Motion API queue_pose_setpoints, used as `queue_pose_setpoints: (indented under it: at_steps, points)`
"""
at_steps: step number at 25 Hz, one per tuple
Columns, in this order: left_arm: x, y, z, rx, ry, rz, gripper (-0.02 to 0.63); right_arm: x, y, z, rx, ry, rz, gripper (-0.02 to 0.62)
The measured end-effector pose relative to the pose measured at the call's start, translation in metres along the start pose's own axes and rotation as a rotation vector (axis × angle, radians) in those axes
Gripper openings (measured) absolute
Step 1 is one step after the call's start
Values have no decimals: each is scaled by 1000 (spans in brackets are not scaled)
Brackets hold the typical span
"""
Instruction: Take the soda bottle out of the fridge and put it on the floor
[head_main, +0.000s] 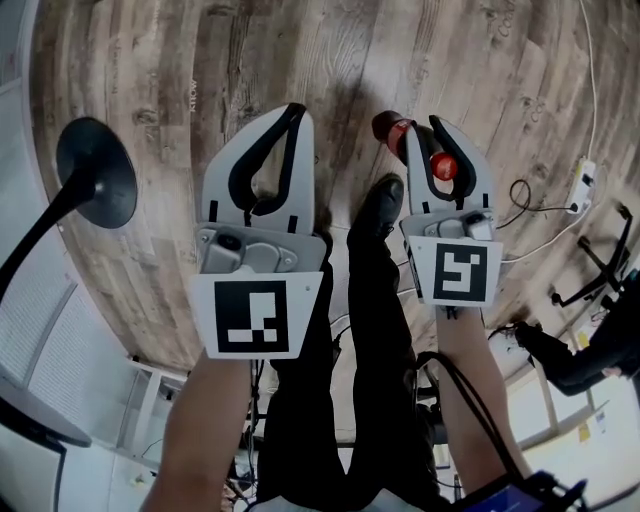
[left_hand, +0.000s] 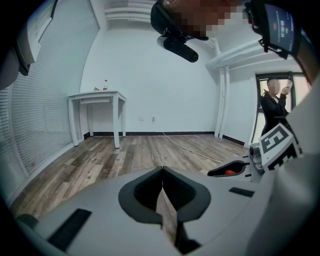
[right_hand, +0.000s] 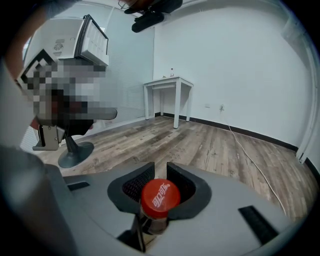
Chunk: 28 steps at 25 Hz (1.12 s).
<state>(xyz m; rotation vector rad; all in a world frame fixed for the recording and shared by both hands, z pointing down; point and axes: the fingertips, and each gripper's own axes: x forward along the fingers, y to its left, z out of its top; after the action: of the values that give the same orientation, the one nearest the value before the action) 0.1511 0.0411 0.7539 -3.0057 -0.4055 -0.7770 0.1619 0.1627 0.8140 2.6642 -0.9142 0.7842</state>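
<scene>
Bottle (right_hand: 160, 196) clamped in right gripper (right_hand: 160, 167) jaws; left gripper (left_hand: 162, 172) closed, empty

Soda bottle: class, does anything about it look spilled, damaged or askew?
Nothing stands out. The right gripper is shut on the bottle just below its red cap, which is on, and no spill shows on the floor.

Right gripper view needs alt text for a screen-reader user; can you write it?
The right gripper grips a soda bottle by its neck, red cap facing the camera. Behind are a wood floor, a white table and a black stand base.
</scene>
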Motion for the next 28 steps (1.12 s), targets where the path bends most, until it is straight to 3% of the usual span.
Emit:
queue_pose_setpoints:
  at_steps: [14,28]
  points:
    - [19,-2,-49,74,42,-29,17,17,0,-60,3,110,-2,89]
    - [21,3,-71,47,56,-23,17,34,6,-95,-15,152,0,91]
